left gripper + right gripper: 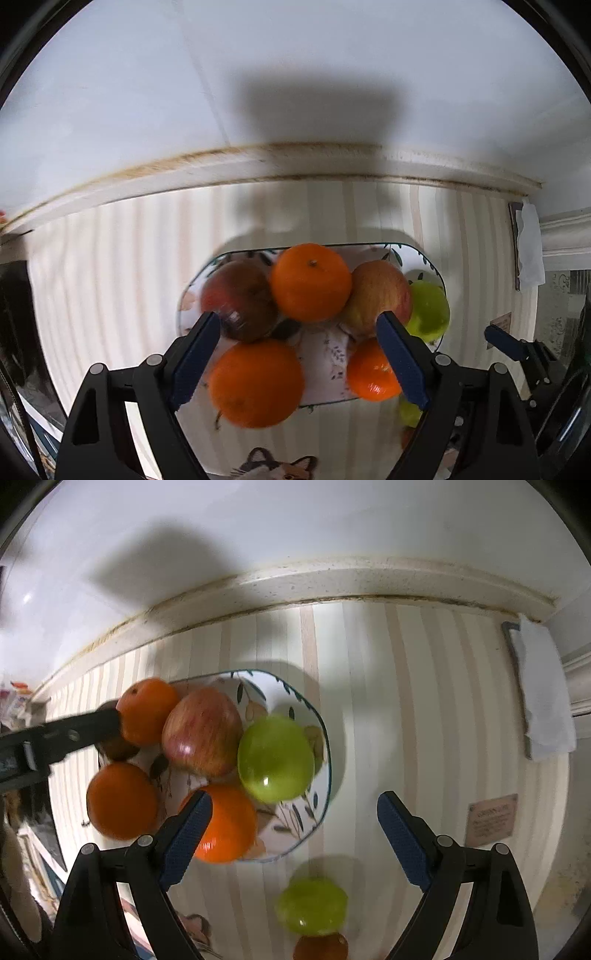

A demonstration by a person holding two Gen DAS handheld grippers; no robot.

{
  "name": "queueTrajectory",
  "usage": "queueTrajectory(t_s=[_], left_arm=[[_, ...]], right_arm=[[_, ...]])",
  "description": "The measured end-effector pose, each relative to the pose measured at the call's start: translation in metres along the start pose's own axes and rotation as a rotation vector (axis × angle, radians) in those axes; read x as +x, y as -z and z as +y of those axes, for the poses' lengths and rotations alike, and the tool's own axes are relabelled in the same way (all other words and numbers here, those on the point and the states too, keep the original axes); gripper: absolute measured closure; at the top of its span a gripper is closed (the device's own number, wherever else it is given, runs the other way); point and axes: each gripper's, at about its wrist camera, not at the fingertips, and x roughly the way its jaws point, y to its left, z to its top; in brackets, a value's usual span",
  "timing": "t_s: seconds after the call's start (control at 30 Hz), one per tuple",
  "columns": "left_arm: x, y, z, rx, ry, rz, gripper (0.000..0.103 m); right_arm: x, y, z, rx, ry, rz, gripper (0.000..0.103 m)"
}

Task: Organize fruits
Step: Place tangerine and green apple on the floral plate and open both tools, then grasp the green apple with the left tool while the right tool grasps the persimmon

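Glossy green skin marks the loose apple [312, 905], which lies on the striped tablecloth [424, 701] just outside the near rim of the patterned plate [325, 738]. In the right wrist view it sits low and between the two blue-padded fingers of the right gripper [295, 812], slightly toward the camera from the fingertips. A further orange fruit [320, 946] lies touching or just beside it, nearer the camera still.

The right gripper stands spread wide and holds nothing. The left gripper [298, 330] is likewise spread and empty, poised over the plate; an orange [256, 382] lies between its fingers, but the pads do not press on it.

The right hand is judged the nearer to the loose apple; the left is over the plate's far side. The apple is near-spherical with no useful long axis, so approach direction matters little.

On the plate rest three oranges, a red-streaked apple [202, 731], a darker red apple [240, 301] and a second green apple [275, 757]. All are smooth, rounded and liable to roll. The plate is glazed and shallow, with a floral pattern.
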Motion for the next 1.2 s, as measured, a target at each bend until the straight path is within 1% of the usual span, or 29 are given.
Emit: queueTrajectory(t_s=[0.2,0.37,0.53,0.6,0.77,0.87,0.93,1.03,1.2], left_arm=[[-0.031,0.044,0.017,-0.034,-0.029,-0.095,0.017],[-0.052,0.088,0.023,-0.053,-0.061,-0.164,0.017],[-0.076,0.127,0.03,-0.061,-0.073,-0.22,0.017],[-0.084,0.142,0.028,-0.056,-0.077,-0.225,0.017],[-0.108,0.168,0.026,-0.047,-0.045,-0.226,0.017],[-0.121,0.179,0.024,-0.042,-0.031,-0.208,0.017],[-0.13,0.186,0.023,-0.042,-0.021,-0.205,0.017],[-0.145,0.195,0.022,-0.039,-0.027,-0.229,0.017],[-0.166,0.209,0.022,-0.031,-0.036,-0.268,0.017]], right_arm=[[-0.031,0.03,0.006,-0.024,0.031,-0.057,0.01],[-0.063,0.056,0.015,-0.045,0.03,-0.122,0.01],[-0.098,0.085,0.025,-0.066,0.02,-0.186,0.01],[-0.11,0.096,0.029,-0.072,0.015,-0.204,0.01],[-0.141,0.127,0.04,-0.092,0.003,-0.246,0.01],[-0.156,0.142,0.046,-0.109,0.009,-0.258,0.01],[-0.165,0.153,0.049,-0.111,0.004,-0.25,0.01],[-0.179,0.165,0.054,-0.116,-0.002,-0.256,0.01],[-0.205,0.183,0.057,-0.12,-0.005,-0.308,0.01]])
